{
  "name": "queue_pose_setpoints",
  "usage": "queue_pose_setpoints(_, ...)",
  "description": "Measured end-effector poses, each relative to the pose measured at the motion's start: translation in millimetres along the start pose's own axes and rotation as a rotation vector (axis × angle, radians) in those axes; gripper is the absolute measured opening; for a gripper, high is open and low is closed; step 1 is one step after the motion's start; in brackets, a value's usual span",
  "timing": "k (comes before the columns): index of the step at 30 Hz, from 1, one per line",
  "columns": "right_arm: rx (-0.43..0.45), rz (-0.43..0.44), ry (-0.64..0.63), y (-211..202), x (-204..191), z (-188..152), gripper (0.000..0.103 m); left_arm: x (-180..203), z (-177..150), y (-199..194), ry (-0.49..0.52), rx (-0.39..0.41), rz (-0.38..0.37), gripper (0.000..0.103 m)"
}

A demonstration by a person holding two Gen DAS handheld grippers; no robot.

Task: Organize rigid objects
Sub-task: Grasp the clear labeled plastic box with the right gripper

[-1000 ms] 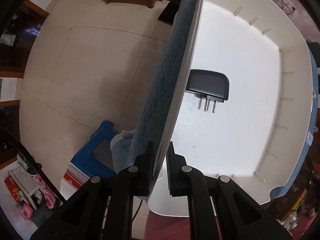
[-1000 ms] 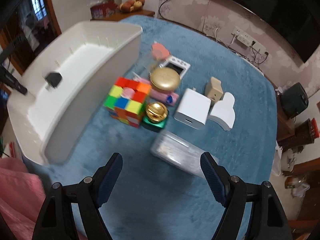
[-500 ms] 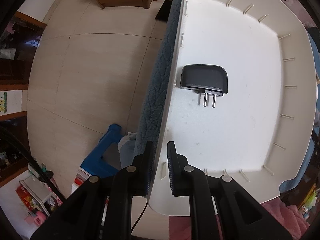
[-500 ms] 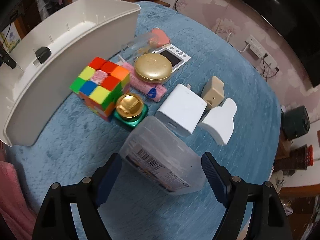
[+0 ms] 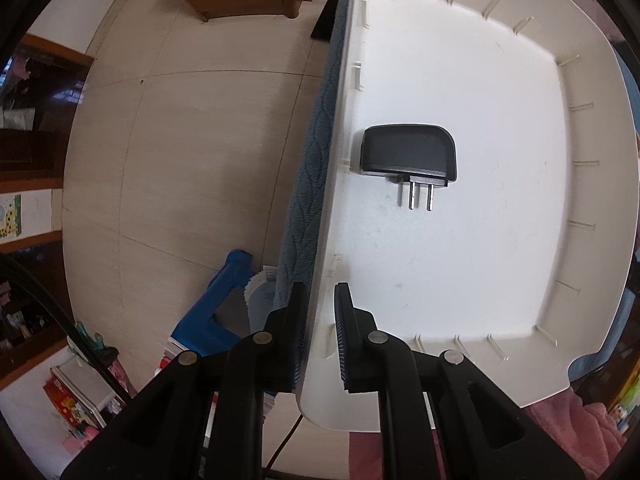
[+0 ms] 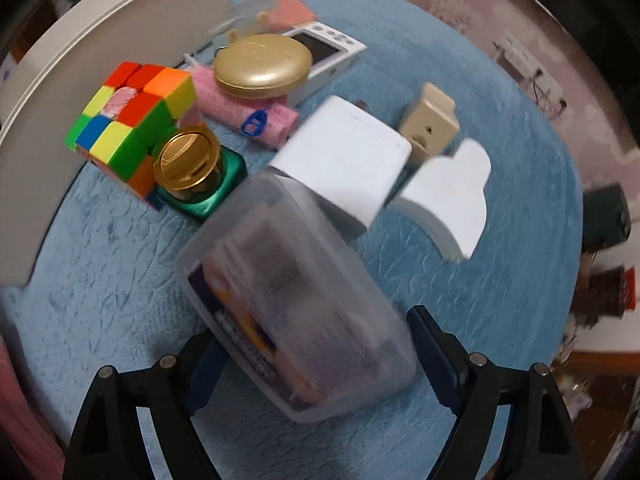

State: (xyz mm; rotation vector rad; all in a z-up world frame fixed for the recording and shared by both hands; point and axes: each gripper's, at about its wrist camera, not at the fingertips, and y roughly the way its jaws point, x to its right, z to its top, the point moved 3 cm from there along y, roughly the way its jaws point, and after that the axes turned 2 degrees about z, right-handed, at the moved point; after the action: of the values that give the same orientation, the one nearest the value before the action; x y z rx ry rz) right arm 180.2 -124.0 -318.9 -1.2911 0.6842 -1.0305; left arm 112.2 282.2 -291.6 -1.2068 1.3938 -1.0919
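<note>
- Between my right gripper [image 6: 316, 354] fingers lies a clear box [image 6: 296, 300]; my jaws are opening and flank its near end, pads not yet pressing.
- Box position: on the blue cloth [image 6: 120, 280], just in front of the white charger [image 6: 344, 160] and beside the green bottle [image 6: 192, 176] with its gold cap.
- Handling, as I judge it: thin clear plastic, stiff but able to flex or crack under hard squeeze; smooth walls likely slippery; contents appear to be small packed items, so probably light to moderate in weight.
- Grip site: across the two long side walls near the middle, where my pads would sit flat and the load would balance.
- Writing: a dark label with orange print shows through the box wall, but blur makes it unreadable.
- My left gripper [image 5: 320, 332] is clamped on the tray [image 5: 460, 240] wall, one finger outside and one inside.
- Tray contents: one black plug [image 5: 408, 156], prongs toward me, lying near the gripped wall; no marking legible on it.
- Other items beside the tray: cube [image 6: 128, 124], gold compact [image 6: 262, 66], pink roll [image 6: 240, 116], beige adapter [image 6: 428, 120], white block [image 6: 452, 200]; none shows readable text.
- Tray handling: rigid, light, smooth plastic; held by one wall it could tilt and let the plug slide.
</note>
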Motion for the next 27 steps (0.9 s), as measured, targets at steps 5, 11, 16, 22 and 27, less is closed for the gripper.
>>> queue_pose_setpoints(5, 0.002, 0.020, 0.054, -4, -2, -6, 0.072, 2, 1, -6, 0.041, -0.003, -0.006, 0.013)
queue_pose_setpoints(11, -0.006, 0.005, 0.165, -11, -10, -17, 0.055, 13, 1, -5, 0.107, -0.006, -0.017, 0.013)
queue_pose_setpoints(16, -0.012, 0.001, 0.262, -18, -18, -29, 0.050, 24, 3, -7, 0.187, -0.004, -0.017, 0.013)
queue_pose_setpoints(22, -0.014, -0.007, 0.396, -28, -39, -41, 0.048, 33, -2, -3, 0.278, -0.003, -0.013, 0.013)
queue_pose_setpoints(27, 0.005, 0.034, 0.569, -38, -56, -53, 0.047, 42, -6, 1, 0.351, 0.001, -0.011, 0.009)
